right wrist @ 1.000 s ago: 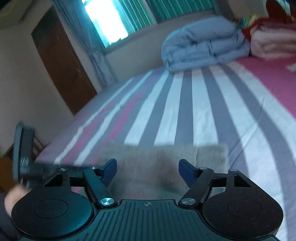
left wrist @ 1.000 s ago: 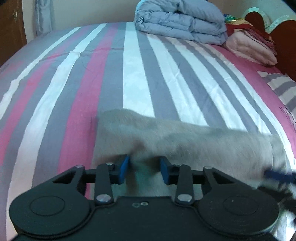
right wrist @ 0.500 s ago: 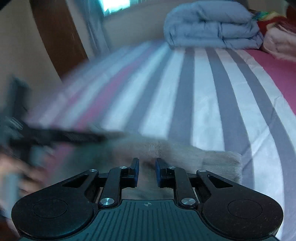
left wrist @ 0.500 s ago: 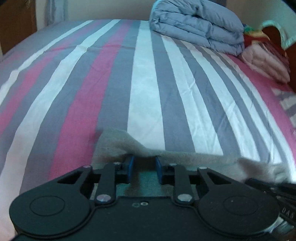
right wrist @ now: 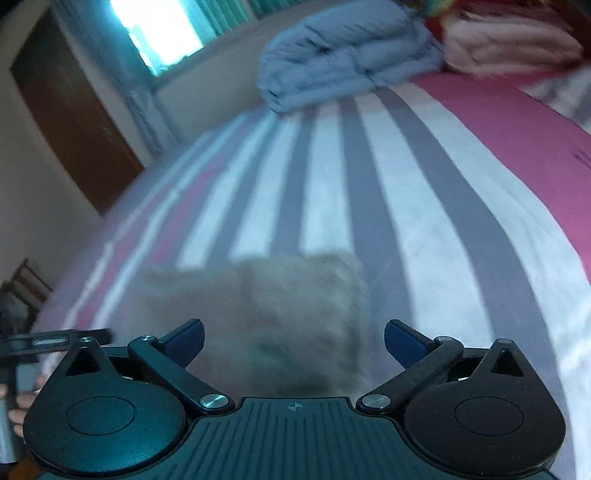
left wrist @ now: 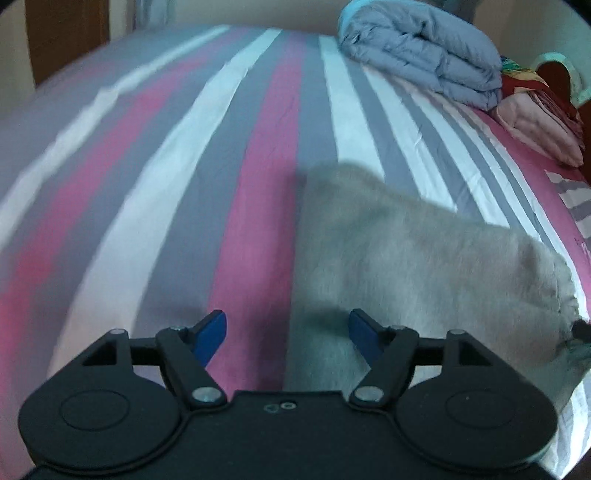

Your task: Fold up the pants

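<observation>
The grey-beige pants [left wrist: 413, 258] lie folded into a flat rectangle on the striped bed sheet [left wrist: 184, 177]. My left gripper [left wrist: 288, 326] hovers over the pants' left edge, its blue pads wide apart and opening, pressing on nothing. In the right wrist view the pants [right wrist: 269, 314] are blurred and lie just ahead of my right gripper [right wrist: 293, 338], whose jaws are spreading wide with the cloth below them, not pinched. The other gripper's black frame [right wrist: 55, 341] and a hand [right wrist: 18, 406] show at the left edge.
A folded blue-grey duvet [left wrist: 424, 48] lies at the far end of the bed beside a pink folded blanket [left wrist: 539, 125]. A brown wooden door [right wrist: 74, 122] and a bright curtained window [right wrist: 159, 33] are on the left wall.
Both grippers were pinched on the pants' near edge half a second ago; both have let go and spread wide. The pants now lie flat. The left gripper has shifted left toward the pants' edge.
</observation>
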